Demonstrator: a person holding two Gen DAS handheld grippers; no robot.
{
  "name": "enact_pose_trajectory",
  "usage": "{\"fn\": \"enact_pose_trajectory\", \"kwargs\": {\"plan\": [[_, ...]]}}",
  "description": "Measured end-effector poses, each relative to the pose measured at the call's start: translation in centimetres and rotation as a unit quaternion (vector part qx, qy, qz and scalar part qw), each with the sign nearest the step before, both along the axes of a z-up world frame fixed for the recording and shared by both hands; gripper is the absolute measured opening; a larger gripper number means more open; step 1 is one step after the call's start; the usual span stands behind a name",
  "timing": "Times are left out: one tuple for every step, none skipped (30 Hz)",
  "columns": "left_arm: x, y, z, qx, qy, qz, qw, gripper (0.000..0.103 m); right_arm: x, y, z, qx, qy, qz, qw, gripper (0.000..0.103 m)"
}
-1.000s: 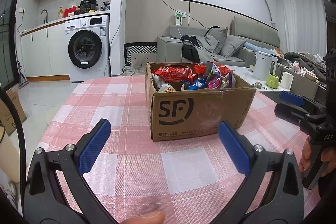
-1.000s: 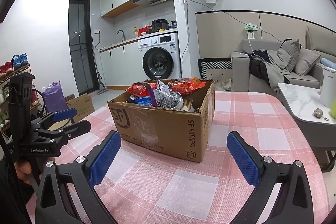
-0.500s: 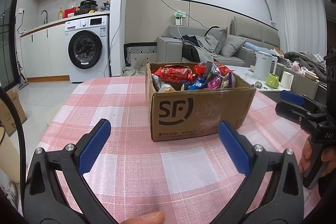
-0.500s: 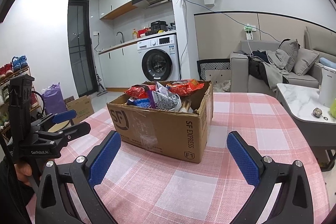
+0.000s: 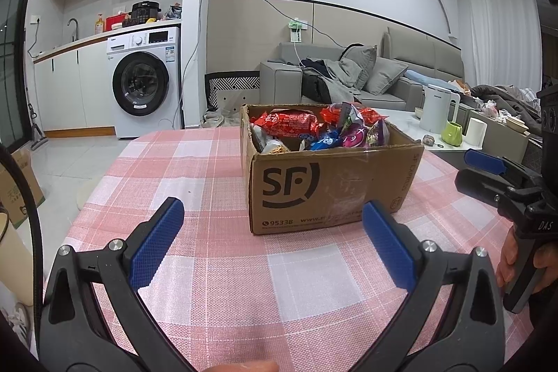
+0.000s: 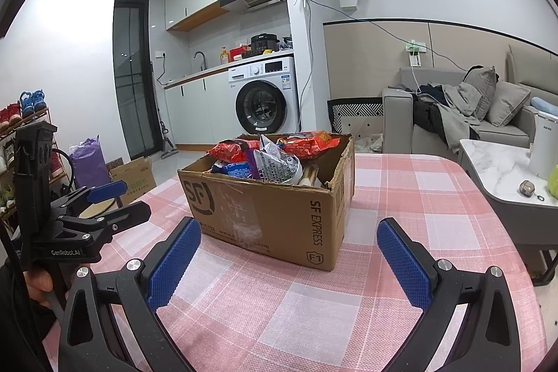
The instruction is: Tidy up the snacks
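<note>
An open brown cardboard box (image 5: pixel 324 187) (image 6: pixel 265 215) marked SF stands on the pink checked tablecloth (image 5: pixel 216 183) (image 6: pixel 411 197). It is heaped with snack packets (image 5: pixel 314 128) (image 6: pixel 265 156): red bags, a blue one, purple and silver ones. My left gripper (image 5: pixel 272 225) hovers open in front of the box, nothing between its blue pads. My right gripper (image 6: pixel 289 239) is open too, just short of the box's near corner. Each gripper shows in the other's view, the right gripper (image 5: pixel 488 173) at the box's right and the left gripper (image 6: pixel 108 201) at its left.
A marble side table (image 6: pixel 502 169) with a white kettle (image 5: pixel 436 108), a green cup (image 5: pixel 451 133) and a small metal ball stands right of the table. A washing machine (image 5: pixel 143 89), a grey sofa (image 5: pixel 348 79), floor boxes (image 6: pixel 134 178) and a shoe rack lie beyond.
The right wrist view has drifted slightly back and down from the box. The left gripper holds almost still. Both stay open.
</note>
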State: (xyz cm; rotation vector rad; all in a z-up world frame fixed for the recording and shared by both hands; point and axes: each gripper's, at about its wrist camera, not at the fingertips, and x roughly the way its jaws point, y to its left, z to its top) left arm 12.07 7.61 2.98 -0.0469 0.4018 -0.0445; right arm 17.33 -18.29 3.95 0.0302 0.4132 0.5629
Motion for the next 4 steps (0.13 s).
{"fn": "enact_pose_trajectory", "kwargs": {"plan": [[0.0, -0.05, 0.01, 0.0, 0.0, 0.001, 1.0, 0.102, 0.01, -0.02, 0.0, 0.0, 0.0, 0.0, 1.0, 0.103], [-0.03, -0.06, 0.01, 0.0, 0.0, 0.002, 1.0, 0.102, -0.02, 0.02, 0.0, 0.0, 0.0, 0.0, 1.0, 0.103], [-0.02, -0.04, 0.02, 0.0, 0.0, 0.002, 1.0, 0.102, 0.04, -0.06, -0.02, 0.0, 0.0, 0.0, 1.0, 0.103], [0.0, -0.01, 0.02, 0.0, 0.001, 0.003, 1.0, 0.102, 0.01, -0.01, -0.01, 0.0, 0.0, 0.0, 1.0, 0.103]]}}
